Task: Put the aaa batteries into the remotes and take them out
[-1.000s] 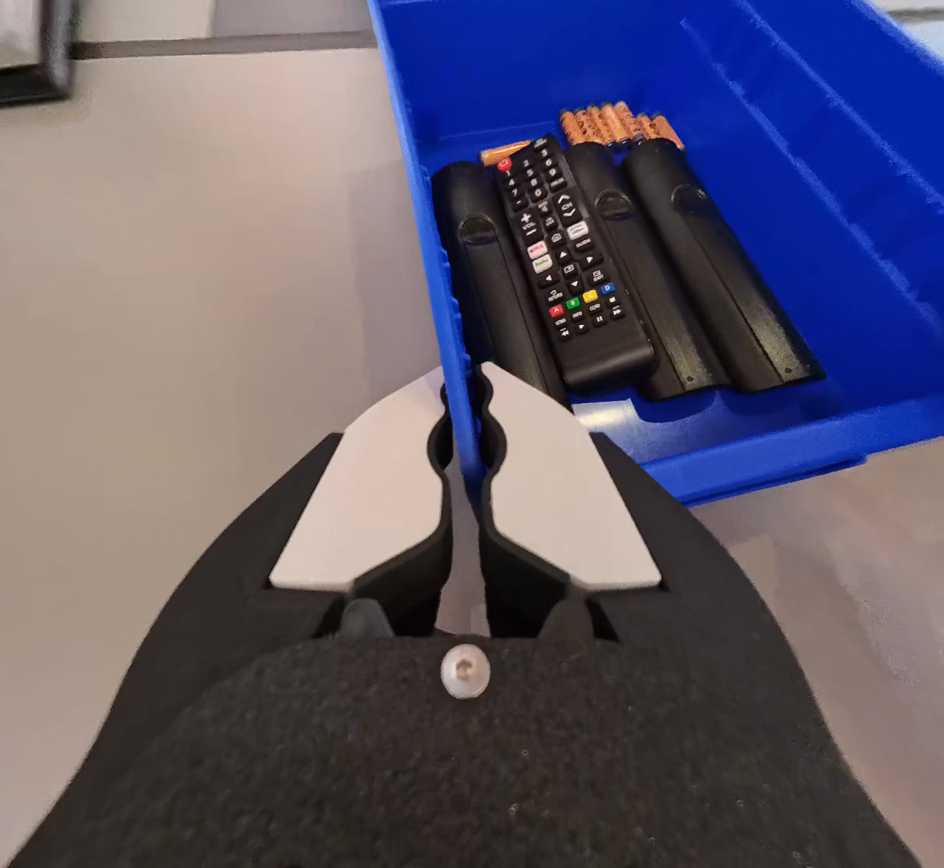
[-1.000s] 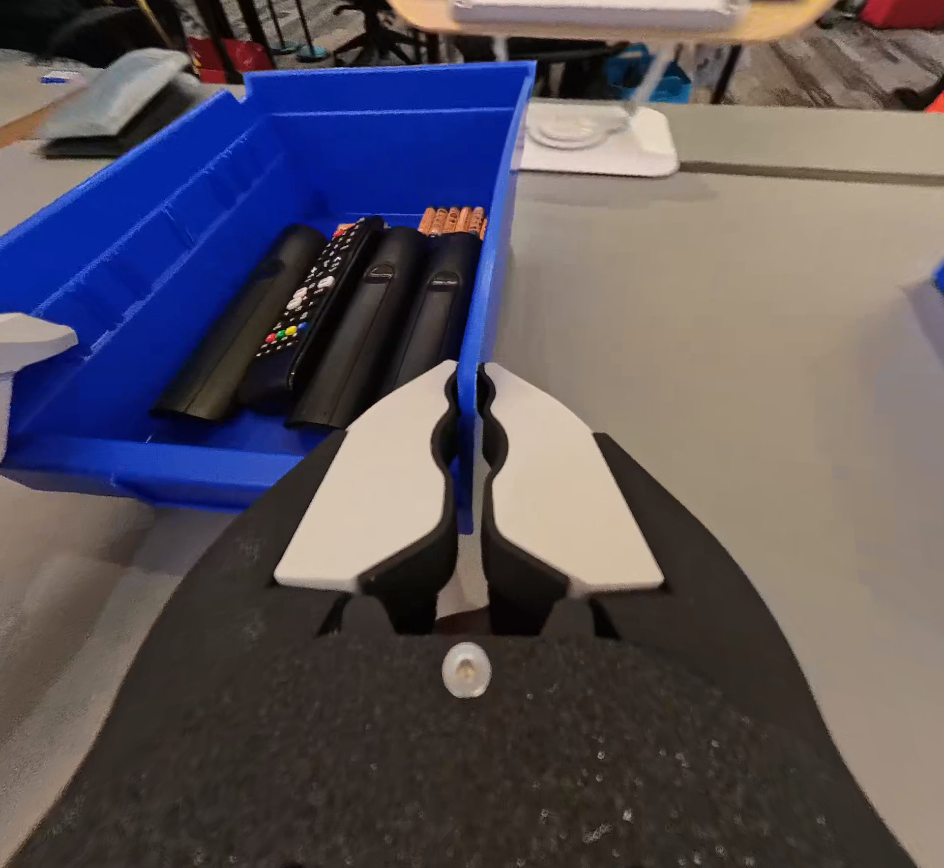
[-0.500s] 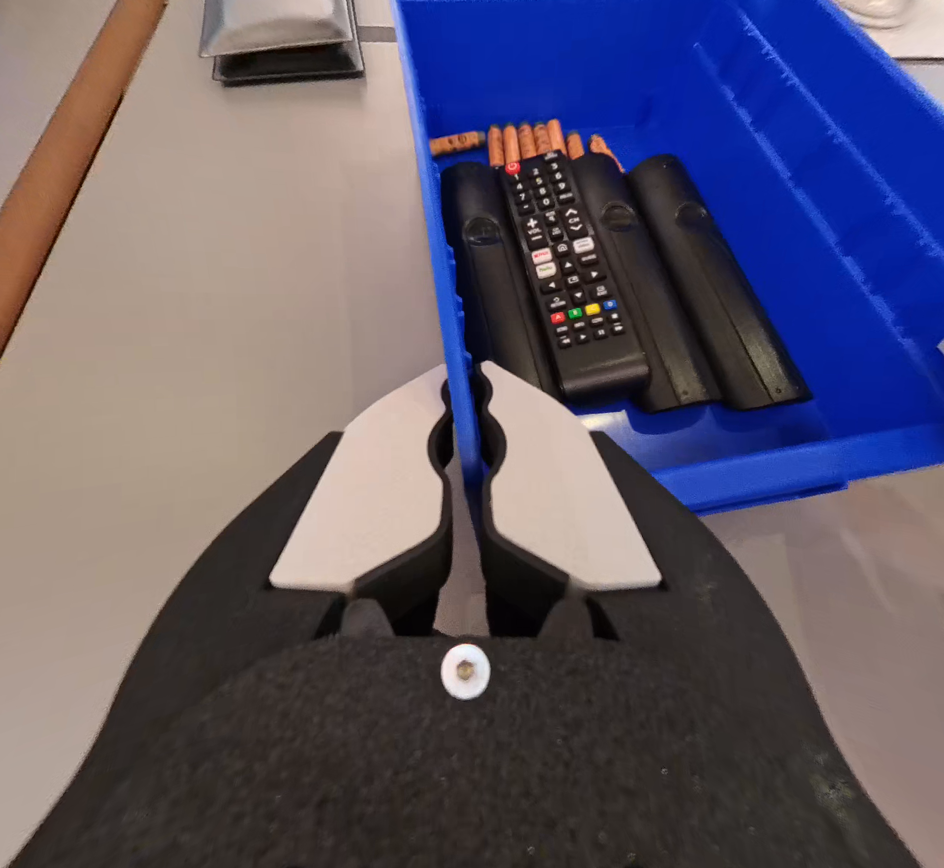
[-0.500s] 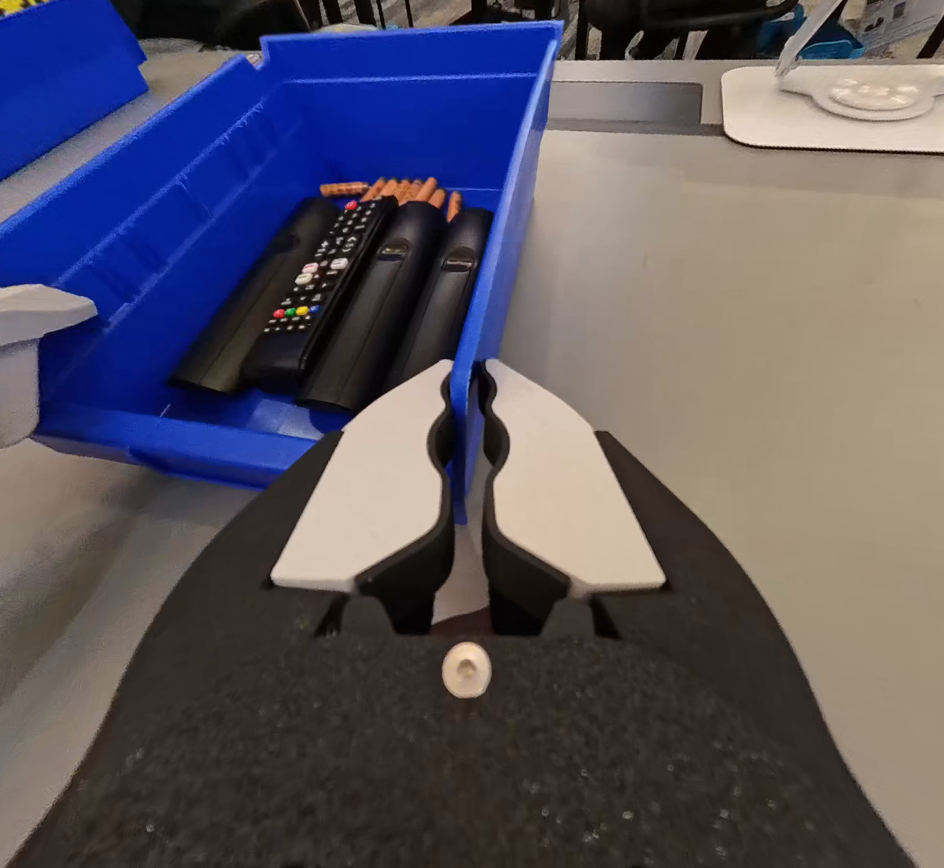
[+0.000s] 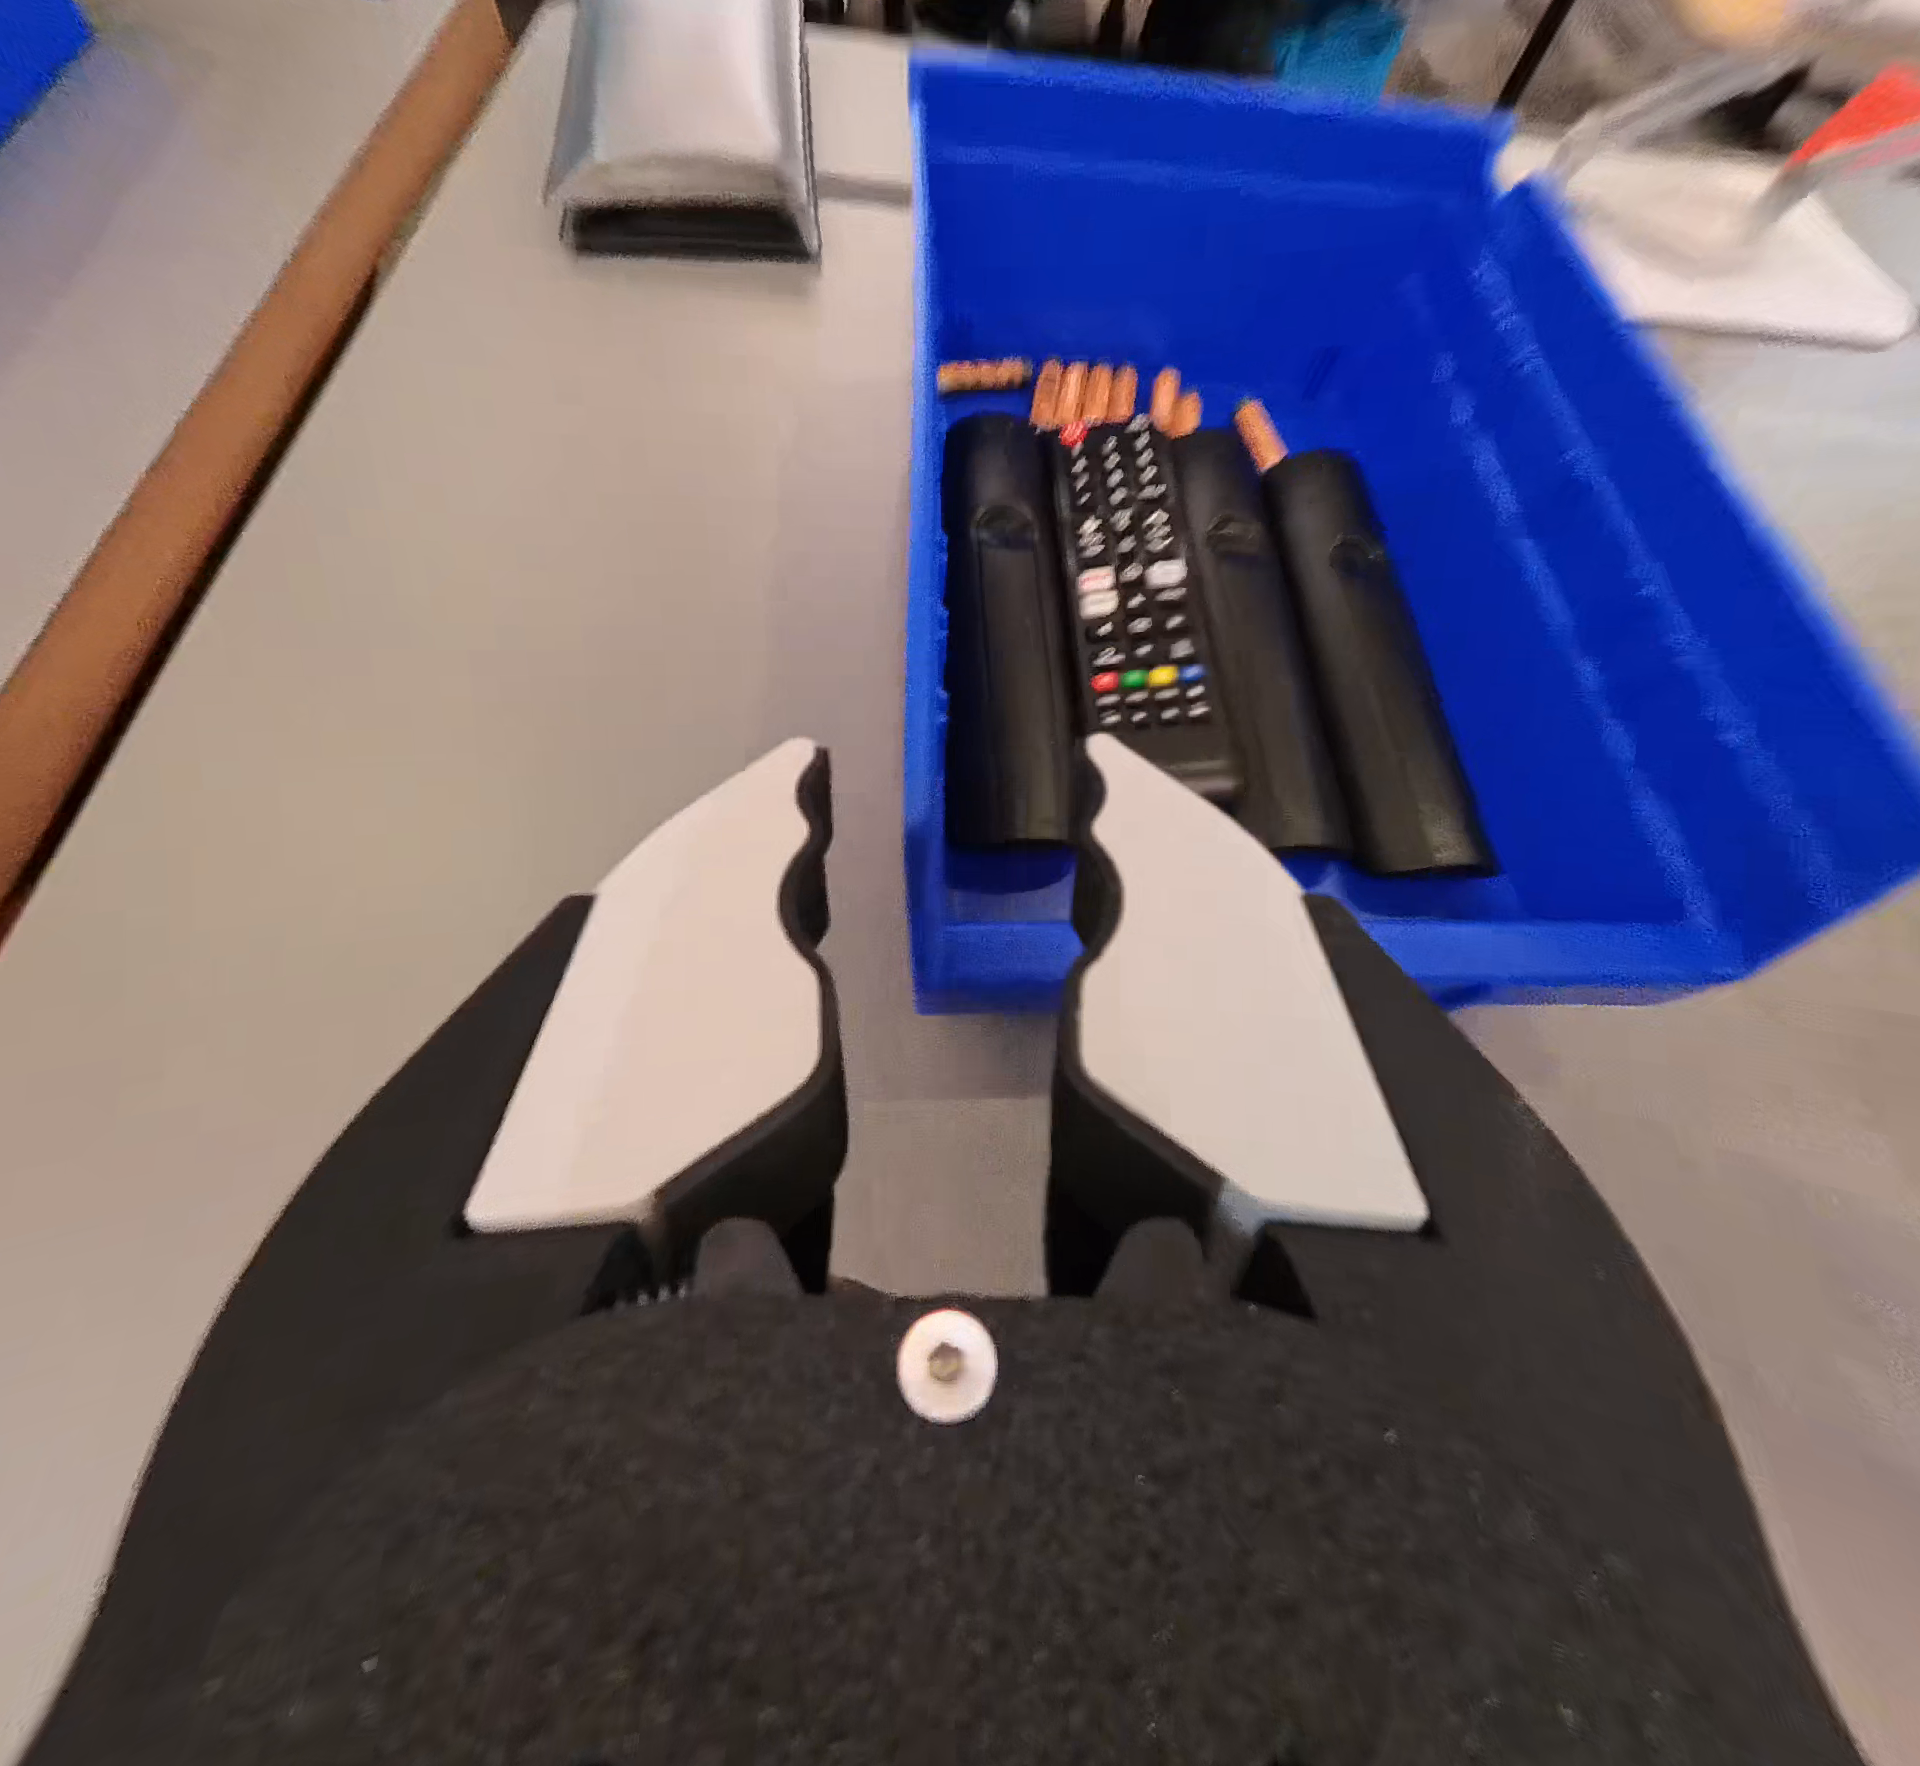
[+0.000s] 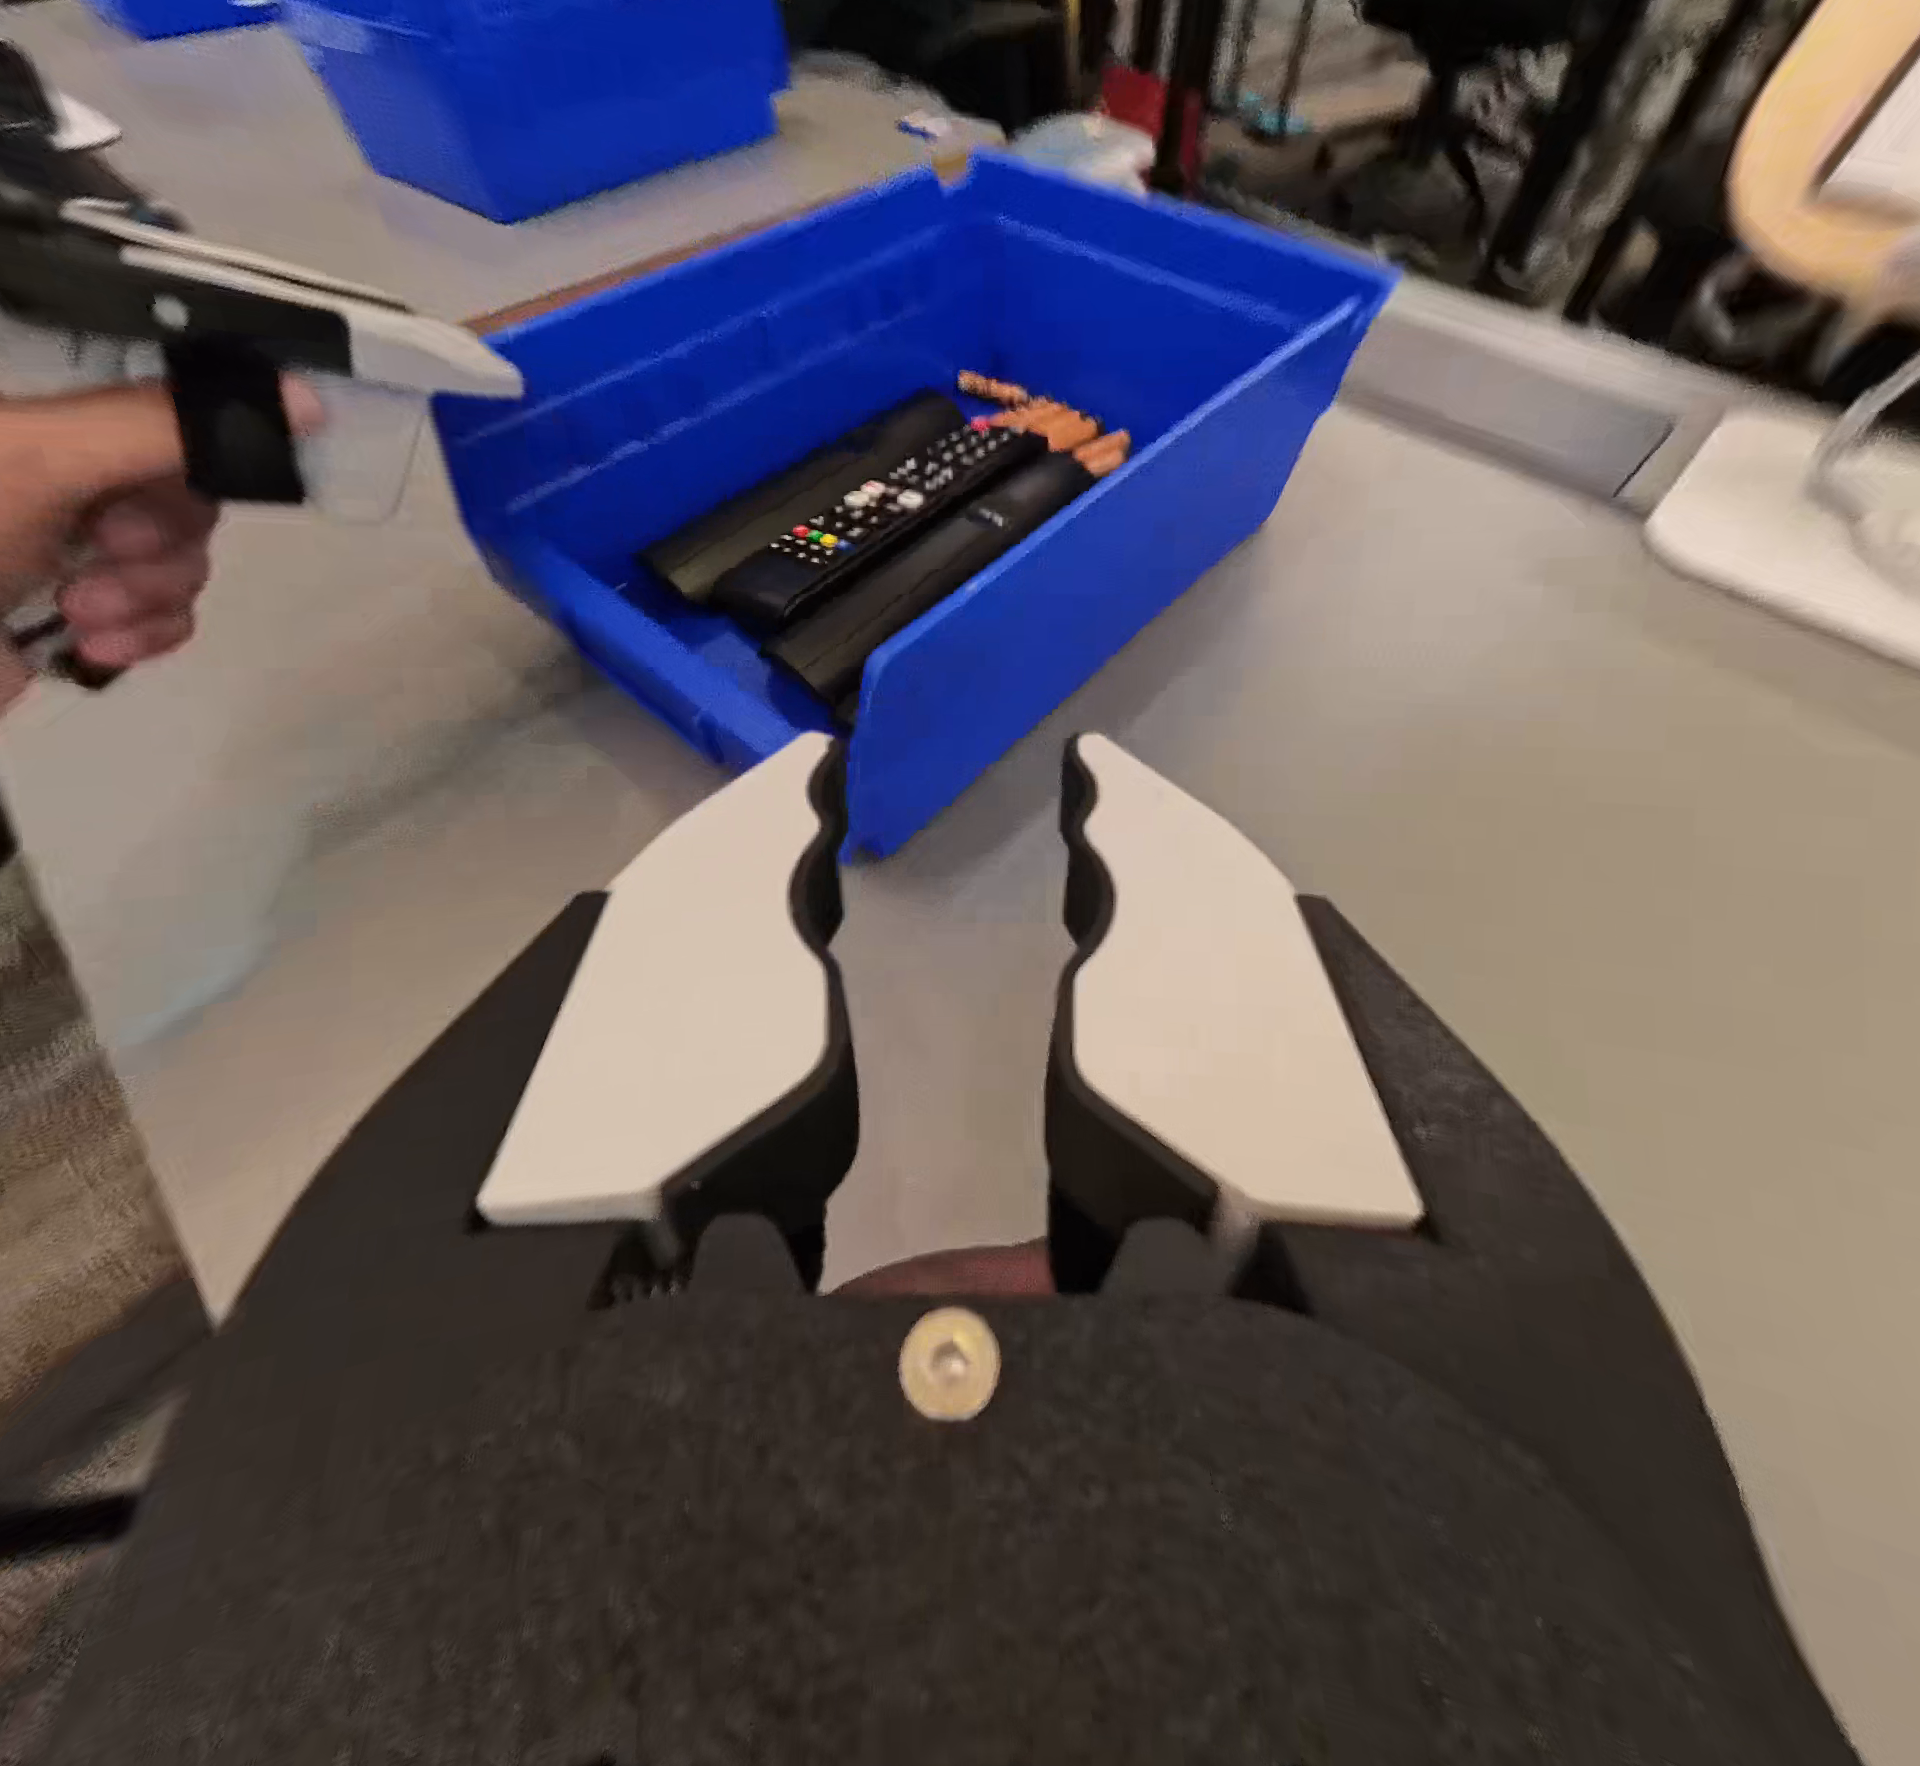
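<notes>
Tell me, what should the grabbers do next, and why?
Probably reach the open left gripper into the blue bin for a remote. Both it and the right gripper are empty, and the four remotes and batteries lie untouched inside.

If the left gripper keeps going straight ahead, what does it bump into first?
Probably the blue bin: its near left corner sits between the open left gripper fingers. Higher up, it might clear the wall and reach the leftmost black remote.

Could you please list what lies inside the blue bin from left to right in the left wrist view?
Face-down remote → button-side-up remote → second face-down remote → third face-down remote, all within the blue bin.
</notes>
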Available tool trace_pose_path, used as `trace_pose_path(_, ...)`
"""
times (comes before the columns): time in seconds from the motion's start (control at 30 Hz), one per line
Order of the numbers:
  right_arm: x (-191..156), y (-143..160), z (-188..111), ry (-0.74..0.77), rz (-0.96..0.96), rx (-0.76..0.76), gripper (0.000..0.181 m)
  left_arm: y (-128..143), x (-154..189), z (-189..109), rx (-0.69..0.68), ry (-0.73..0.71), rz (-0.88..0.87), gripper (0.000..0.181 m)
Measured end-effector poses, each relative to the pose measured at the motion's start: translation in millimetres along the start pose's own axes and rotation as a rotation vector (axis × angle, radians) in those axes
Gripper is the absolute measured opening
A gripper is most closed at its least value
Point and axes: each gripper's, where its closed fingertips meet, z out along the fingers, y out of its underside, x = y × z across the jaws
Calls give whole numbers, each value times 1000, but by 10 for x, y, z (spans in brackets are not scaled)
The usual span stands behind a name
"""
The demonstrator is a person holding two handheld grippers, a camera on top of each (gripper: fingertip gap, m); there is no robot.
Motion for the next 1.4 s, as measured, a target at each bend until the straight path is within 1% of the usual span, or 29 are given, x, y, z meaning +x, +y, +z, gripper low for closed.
trace_pose_path(0.03, 107, -67, -230, -16, -46, 28, 44, -86, 80, -132, 37, 19, -14, 48)
trace_pose_path(0.1, 394, -163, -712, -33, -112, 65, 45, -249, 341, -365, 96, 90, -34, 52)
trace_pose_path(0.13, 592, -206, -957, -18, -123, 88, 45, -321, 507, -468, 121, 137, -45, 55)
trace_pose_path(0.23, 1320, -242, -1667, 75, -122, 126, 46, -438, 998, -703, 175, 247, -53, 60)
trace_pose_path(0.3, 1901, -156, -2130, 190, -92, 134, 48, -387, 1262, -771, 182, 280, -33, 65)
trace_pose_path(0.37, 2445, 86, -2563, 288, -6, 118, 52, -243, 1405, -758, 185, 270, -31, 69)
trace_pose_path(0.43, 2938, 497, -2942, 393, 110, 100, 62, -16, 1461, -681, 213, 248, -38, 68)
trace_pose_path(0.47, 3166, 742, -3127, 470, 188, 101, 63, 132, 1447, -619, 224, 219, -32, 67)
trace_pose_path(0.5, 3327, 976, -3287, 528, 258, 115, 66, 281, 1421, -563, 238, 189, -29, 65)
trace_pose_path(0.53, 3414, 1164, -3419, 561, 319, 151, 71, 413, 1422, -521, 238, 182, -24, 65)
trace_pose_path(0.57, 3439, 1305, -3531, 574, 343, 193, 70, 485, 1460, -499, 219, 199, -1, 66)
trace_pose_path(0.6, 3434, 1422, -3626, 591, 343, 209, 71, 493, 1493, -488, 201, 208, 45, 69)
trace_pose_path(0.67, 3487, 1532, -3766, 654, 298, 162, 65, 442, 1471, -456, 232, 169, 129, 66)
trace_pose_path(0.73, 3586, 1602, -3831, 706, 276, 116, 65, 448, 1436, -368, 220, 146, 127, 66)
trace_pose_path(0.8, 3641, 1652, -3832, 701, 320, 114, 64, 447, 1508, -292, 186, 202, 80, 71)
trace_pose_path(0.87, 3685, 1717, -3821, 696, 359, 113, 62, 446, 1561, -222, 168, 225, 55, 71)
trace_pose_path(0.93, 3750, 1703, -3820, 708, 364, 114, 61, 438, 1620, -135, 155, 240, 65, 71)
trace_pose_path(1.03, 3745, 1604, -3746, 673, 323, 120, 58, 514, 1706, -40, 108, 258, 82, 71)
trace_pose_path(1.13, 3715, 1629, -3698, 684, 288, 101, 54, 545, 1722, -88, 106, 248, 98, 70)
trace_pose_path(1.2, 3694, 1622, -3643, 665, 296, 100, 54, 556, 1740, -98, 100, 256, 91, 70)
trace_pose_path(1.3, 3672, 1622, -3569, 646, 296, 100, 53, 646, 1743, -80, 65, 262, 91, 70)
trace_pose_path(1.4, 3634, 1648, -3494, 620, 293, 79, 53, 624, 1725, -113, 73, 246, 102, 70)
